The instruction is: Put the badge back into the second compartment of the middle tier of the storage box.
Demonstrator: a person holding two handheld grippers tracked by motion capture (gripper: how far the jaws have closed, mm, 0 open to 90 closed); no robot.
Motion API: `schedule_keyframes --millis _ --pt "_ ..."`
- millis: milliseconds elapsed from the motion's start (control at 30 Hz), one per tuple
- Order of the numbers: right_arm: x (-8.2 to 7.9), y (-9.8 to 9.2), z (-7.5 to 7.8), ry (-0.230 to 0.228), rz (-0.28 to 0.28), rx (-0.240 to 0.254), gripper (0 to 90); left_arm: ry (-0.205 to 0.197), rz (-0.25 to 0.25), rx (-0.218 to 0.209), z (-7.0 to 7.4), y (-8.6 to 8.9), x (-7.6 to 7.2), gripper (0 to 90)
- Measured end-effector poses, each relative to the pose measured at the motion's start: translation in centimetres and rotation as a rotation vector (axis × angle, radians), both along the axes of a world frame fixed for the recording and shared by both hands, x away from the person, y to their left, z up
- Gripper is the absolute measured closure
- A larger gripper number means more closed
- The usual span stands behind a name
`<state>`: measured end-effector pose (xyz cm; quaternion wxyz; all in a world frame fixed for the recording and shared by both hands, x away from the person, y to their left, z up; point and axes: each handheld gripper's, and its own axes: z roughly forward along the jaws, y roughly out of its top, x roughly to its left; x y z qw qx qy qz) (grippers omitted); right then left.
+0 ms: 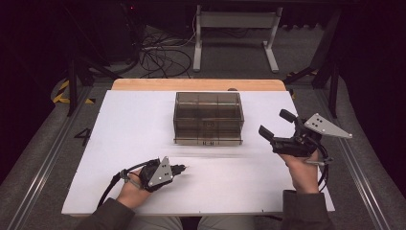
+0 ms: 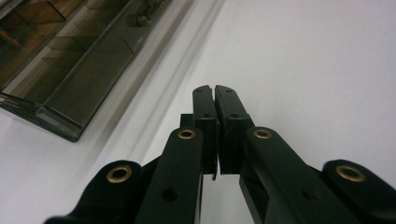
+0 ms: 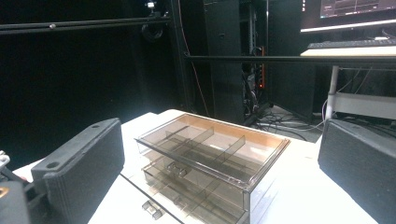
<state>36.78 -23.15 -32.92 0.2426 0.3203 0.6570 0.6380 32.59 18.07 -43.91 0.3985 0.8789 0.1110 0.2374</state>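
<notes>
A smoky clear plastic drawer box [image 1: 208, 118] with inner dividers stands at the middle back of the white table [image 1: 119, 129]. The same box [image 3: 212, 163] appears between my right jaws, and its front edge [image 2: 70, 74] lies at the upper left of the left gripper view. My left gripper [image 1: 182, 168] rests low near the table's front left, jaws pressed together with nothing between them [image 2: 216, 93]. My right gripper [image 1: 276, 123] hovers to the right of the box, pointing at it, jaws wide apart and empty.
A wooden strip [image 1: 198, 85] edges the table's far side. Beyond it stand a white frame's legs [image 1: 234, 38] and tangled cables [image 1: 160, 55] on the floor. Dark racks and a desk with a monitor [image 3: 355, 14] sit behind the box.
</notes>
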Motion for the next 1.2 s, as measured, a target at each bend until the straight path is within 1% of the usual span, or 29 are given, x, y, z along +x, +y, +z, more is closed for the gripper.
schedule_keyframes --millis 33,67,167,267,300,333,367,533,567,633,733,800,967,1067,1167,1200 --pt "0.0 0.0 0.0 0.000 0.000 0.000 1.2 -0.001 0.003 -0.012 0.1 0.0 0.0 88.3" --pt "0.0 0.0 0.0 -0.001 0.000 0.000 1.2 0.009 -0.001 -0.046 0.5 0.1 0.1 88.3" --pt "0.0 0.1 0.0 -0.004 0.001 0.000 1.2 0.021 -0.007 -0.100 1.1 0.1 0.4 88.3" --pt "0.0 0.1 0.0 -0.002 0.003 -0.002 1.2 0.028 -0.009 -0.139 1.6 0.0 0.5 88.3" --pt "0.0 0.1 0.0 -0.003 0.002 -0.002 1.2 0.028 -0.009 -0.139 1.6 0.0 0.5 88.3" --pt "0.0 0.1 0.0 -0.003 0.002 -0.002 1.2 0.025 -0.015 -0.151 1.9 -0.2 0.6 88.3" --pt "0.0 0.1 0.0 -0.003 0.003 -0.001 1.2 0.023 -0.013 -0.153 2.1 -0.2 0.7 88.3" --pt "0.0 0.1 0.0 -0.003 0.005 0.000 1.2 0.012 -0.021 -0.154 2.5 -0.8 0.8 88.3" --pt "0.0 0.1 0.0 -0.003 0.005 0.000 1.2 0.015 -0.019 -0.160 2.6 -0.9 0.8 88.3" --pt "0.0 0.1 0.0 -0.003 0.006 0.000 1.2 0.009 -0.023 -0.165 2.9 -1.1 1.0 88.3" --pt "0.0 0.1 0.0 -0.003 0.006 0.002 1.2 0.024 -0.024 -0.197 3.4 -1.3 1.3 88.3" --pt "0.0 0.1 0.0 -0.004 0.005 0.003 1.2 0.015 -0.024 -0.200 3.6 -1.5 1.4 88.3" --pt "0.0 0.1 0.0 -0.004 0.007 0.001 1.2 0.017 -0.023 -0.211 3.8 -2.0 1.6 88.3" --pt "0.0 0.1 0.0 -0.004 0.007 0.002 1.2 0.011 -0.020 -0.219 4.0 -2.4 2.0 88.3" --pt "0.0 0.0 0.0 -0.005 0.007 0.003 1.2 0.006 -0.012 -0.241 4.3 -2.8 2.4 88.3" --pt "0.0 0.0 0.0 -0.005 0.006 0.002 1.2 0.006 -0.012 -0.241 4.3 -2.8 2.4 88.3"
